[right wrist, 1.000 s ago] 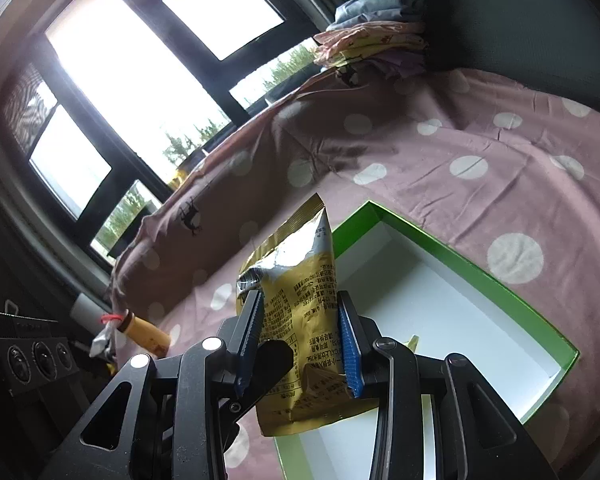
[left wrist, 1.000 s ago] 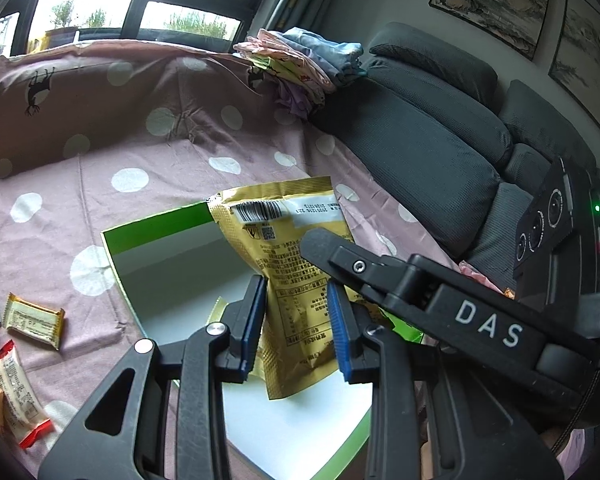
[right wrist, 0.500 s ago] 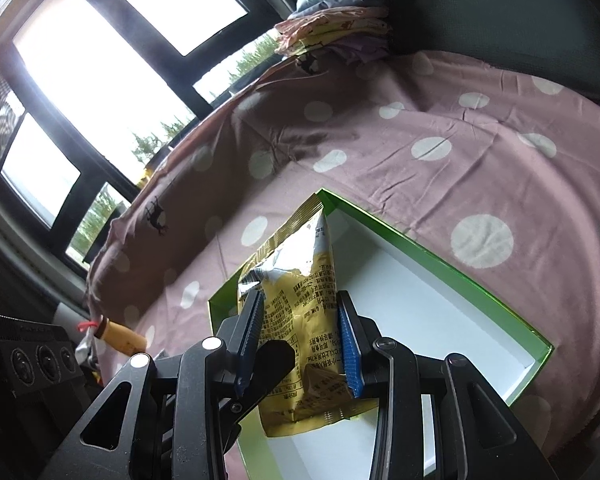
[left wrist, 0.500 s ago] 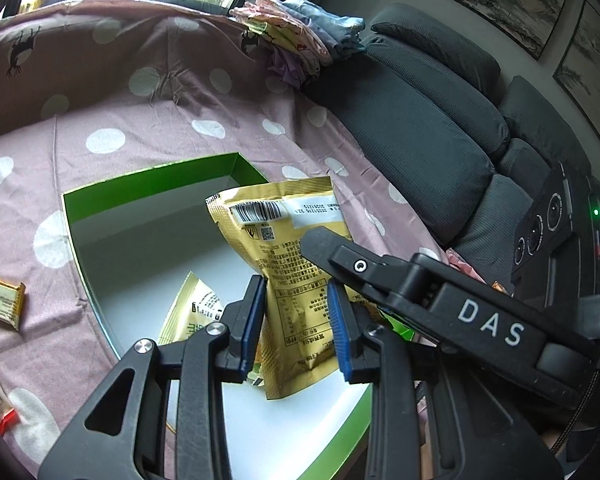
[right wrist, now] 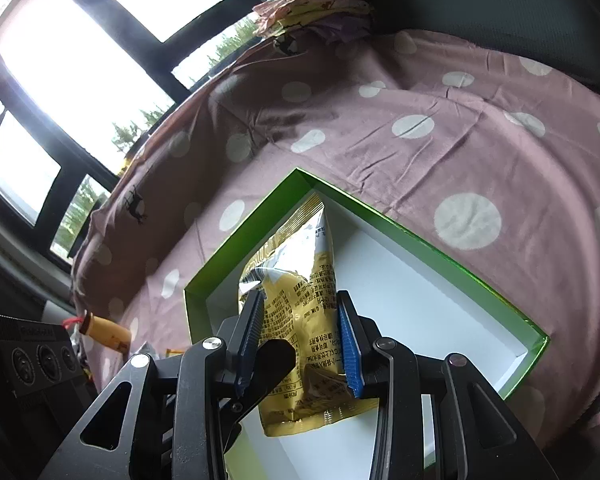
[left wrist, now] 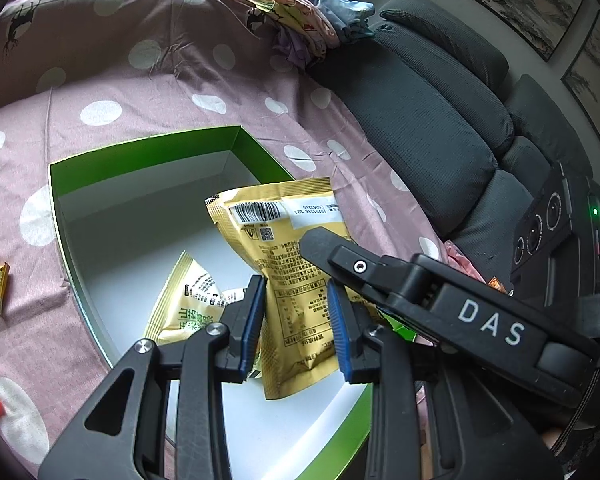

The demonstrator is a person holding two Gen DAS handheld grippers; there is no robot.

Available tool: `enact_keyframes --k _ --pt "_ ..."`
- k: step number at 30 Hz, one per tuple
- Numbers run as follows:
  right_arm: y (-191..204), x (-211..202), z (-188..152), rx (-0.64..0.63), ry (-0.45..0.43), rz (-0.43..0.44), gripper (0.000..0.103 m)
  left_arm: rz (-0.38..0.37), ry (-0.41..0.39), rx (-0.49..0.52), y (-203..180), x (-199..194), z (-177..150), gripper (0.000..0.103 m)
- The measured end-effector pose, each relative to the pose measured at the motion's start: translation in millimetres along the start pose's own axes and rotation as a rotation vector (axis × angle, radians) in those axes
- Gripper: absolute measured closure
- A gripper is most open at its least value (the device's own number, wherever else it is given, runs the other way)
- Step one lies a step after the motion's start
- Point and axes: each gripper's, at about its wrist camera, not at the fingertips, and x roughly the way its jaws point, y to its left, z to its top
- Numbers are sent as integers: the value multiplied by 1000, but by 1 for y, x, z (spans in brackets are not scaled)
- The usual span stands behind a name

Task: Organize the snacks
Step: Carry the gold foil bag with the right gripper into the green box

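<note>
Now both the left gripper and right gripper clamp the gold snack pouch.

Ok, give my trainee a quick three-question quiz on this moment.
1. True or false: the box is empty.
2. What is the right tool shut on? A. a gold bag B. a red bar C. folded clothes
3. Fill in: the box sits on a pink cloth with white ___.

Key:
1. False. A packet already lies in it.
2. A. The bag hangs between its pads, over the box.
3. Dots.
</note>
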Motion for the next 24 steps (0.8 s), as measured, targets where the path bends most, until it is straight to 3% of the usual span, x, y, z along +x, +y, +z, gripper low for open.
enact_keyframes --k 24 --pt "-7 17 -2 30 75 -57 65 25 89 -56 12 15 -2 73"
